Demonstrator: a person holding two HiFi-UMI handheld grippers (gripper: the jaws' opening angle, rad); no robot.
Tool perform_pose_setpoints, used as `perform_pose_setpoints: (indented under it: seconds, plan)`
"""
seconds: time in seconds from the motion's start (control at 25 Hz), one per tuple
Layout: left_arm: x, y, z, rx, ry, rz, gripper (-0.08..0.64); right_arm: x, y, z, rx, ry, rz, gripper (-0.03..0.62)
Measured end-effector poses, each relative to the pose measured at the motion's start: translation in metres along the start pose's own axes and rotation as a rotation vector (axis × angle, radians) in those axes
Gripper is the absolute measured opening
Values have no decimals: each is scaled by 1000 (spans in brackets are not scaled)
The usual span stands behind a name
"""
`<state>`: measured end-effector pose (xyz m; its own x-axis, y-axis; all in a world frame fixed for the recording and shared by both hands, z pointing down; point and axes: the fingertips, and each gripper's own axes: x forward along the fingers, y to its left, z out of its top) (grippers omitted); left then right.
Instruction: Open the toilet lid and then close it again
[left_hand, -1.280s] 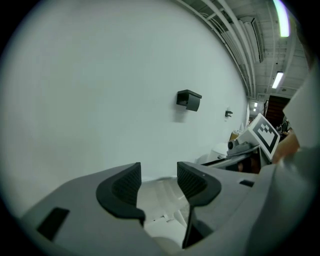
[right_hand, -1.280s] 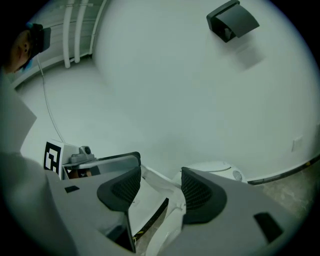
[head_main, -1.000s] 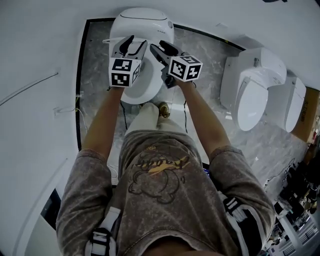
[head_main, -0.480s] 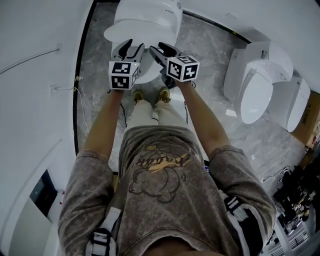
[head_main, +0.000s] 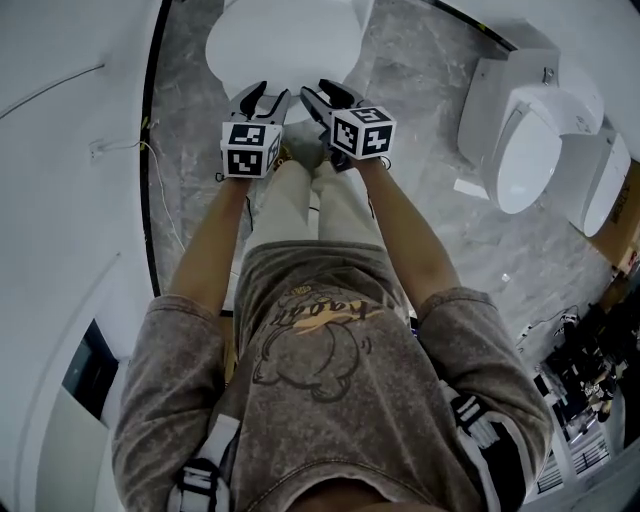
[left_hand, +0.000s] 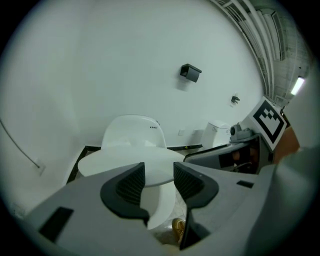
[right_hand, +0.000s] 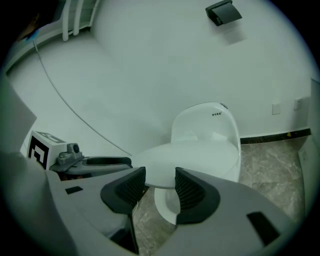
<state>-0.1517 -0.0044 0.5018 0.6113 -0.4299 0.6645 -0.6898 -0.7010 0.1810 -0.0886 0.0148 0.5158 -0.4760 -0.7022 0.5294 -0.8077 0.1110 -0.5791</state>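
Floor (head_main: 420, 90) of grey marbled stone across the upper part of the head view, bounded at left by a thin black strip (head_main: 150, 200). Past the strip, plain white wall (head_main: 60, 200) with a thin cable (head_main: 50, 85) running over it. White toilet at top centre of the frame, standing on that floor with its back to the wall. Toilet lid (head_main: 283, 45) down and closed, a smooth flat oval facing up. Second toilet (head_main: 530, 150) at upper right, well apart from the first, with another white fixture (head_main: 603, 185) just beside it at the right edge. Small black box (left_hand: 190, 72) high on the wall above the toilet, upper middle of the left gripper view.

Left tongs (head_main: 272, 95) and right tongs (head_main: 322, 95) side by side just below the lid's front edge in the head view, over pale trouser legs, clear of the lid. Both parted to a middling gap, just drawn in a little, ribbed dark pads facing each other with nothing between them. Beyond each gap, only the front rim of the lid.

Gold-coloured shoe (left_hand: 178, 227) on the floor at the bottom of the left gripper view. Grey-brown printed T-shirt (head_main: 320, 340) filling the lower half of the head view. Dark clutter at lower right, too small to tell apart.
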Motion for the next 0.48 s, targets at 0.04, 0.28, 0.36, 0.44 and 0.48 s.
perform_pose_setpoints:
  seconds: [0.04, 0.28, 0.36, 0.44, 0.48]
  plan:
    - [2, 0, -10, -8, 14, -1, 184, 2, -1, -9, -7, 15, -3, 192]
    - [16, 3, -81, -64, 98, -6, 184, 21, -14, -71, -29, 106, -36, 192]
    - [23, 6, -102, -74, 120, -3, 184, 29, -20, -90, -29, 132, -40, 192]
    - [31, 9, -124, -92, 143, -3, 179, 37, -26, -109, -38, 157, -46, 189]
    - [35, 9, -135, -106, 156, -3, 179, 40, -30, -119, -43, 169, -49, 186]
